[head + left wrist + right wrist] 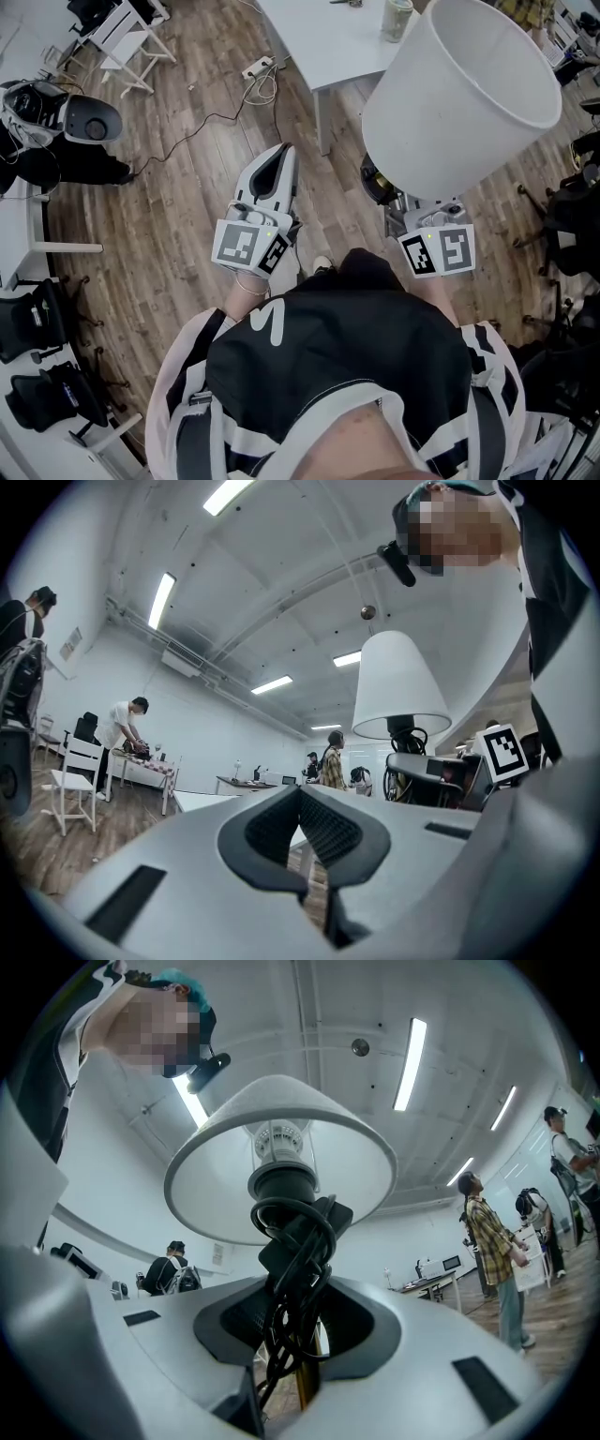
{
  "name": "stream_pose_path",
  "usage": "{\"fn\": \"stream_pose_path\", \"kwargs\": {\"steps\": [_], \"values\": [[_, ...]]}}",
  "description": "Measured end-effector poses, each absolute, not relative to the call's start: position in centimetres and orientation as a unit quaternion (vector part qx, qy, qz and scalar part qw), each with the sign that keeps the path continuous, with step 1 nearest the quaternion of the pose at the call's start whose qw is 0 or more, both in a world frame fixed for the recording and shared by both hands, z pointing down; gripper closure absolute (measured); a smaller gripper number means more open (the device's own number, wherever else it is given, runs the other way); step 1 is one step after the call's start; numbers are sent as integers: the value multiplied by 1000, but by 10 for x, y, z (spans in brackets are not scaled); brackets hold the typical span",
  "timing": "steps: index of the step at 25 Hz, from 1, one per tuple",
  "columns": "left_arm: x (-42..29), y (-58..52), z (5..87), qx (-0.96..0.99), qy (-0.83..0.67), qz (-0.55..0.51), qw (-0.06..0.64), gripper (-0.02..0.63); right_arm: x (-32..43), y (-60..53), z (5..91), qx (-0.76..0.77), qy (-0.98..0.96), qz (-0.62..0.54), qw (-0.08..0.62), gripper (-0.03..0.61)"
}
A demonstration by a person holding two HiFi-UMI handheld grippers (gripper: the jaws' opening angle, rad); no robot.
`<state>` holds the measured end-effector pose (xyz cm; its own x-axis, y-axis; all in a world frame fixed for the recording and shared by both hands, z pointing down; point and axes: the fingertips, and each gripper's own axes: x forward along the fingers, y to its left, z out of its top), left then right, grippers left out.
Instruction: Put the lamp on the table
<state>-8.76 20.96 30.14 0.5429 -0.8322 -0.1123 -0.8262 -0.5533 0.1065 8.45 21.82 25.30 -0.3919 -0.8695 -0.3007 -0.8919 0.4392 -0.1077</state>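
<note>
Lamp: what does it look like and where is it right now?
The lamp has a big white cone-shaped shade, smooth like cloth or plastic. Underneath sits a black socket with a pale bulb inside, and a black cord bundled in loops round a thin gold-coloured stem. It is up in the air, leaning, not on the white table yet. The right gripper clamps the stem and cord; nothing else touches it.

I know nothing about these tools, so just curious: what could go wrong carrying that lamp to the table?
The right gripper grips the lamp only by its thin stem, over the wound cord, so the big shade might tip it. The shade also hides part of the table, risking a bump.
</note>
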Motion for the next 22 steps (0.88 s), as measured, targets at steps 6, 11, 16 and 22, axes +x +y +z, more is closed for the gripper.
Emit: {"fn": "stream_pose_path", "kwargs": {"steps": [6,11,16,22], "values": [[-91,198,305,878,-471,-75,29,609,82,210,253,-532,833,36,152,440],[-95,195,297,879,-469,-78,27,609,78,208,246,-533,831,36,154,439],[-84,144,298,876,-475,-76,21,609,88,155,249,-524,835,33,162,439],[-73,64,291,869,-488,-84,10,609,95,71,244,-501,849,38,165,439]]}}
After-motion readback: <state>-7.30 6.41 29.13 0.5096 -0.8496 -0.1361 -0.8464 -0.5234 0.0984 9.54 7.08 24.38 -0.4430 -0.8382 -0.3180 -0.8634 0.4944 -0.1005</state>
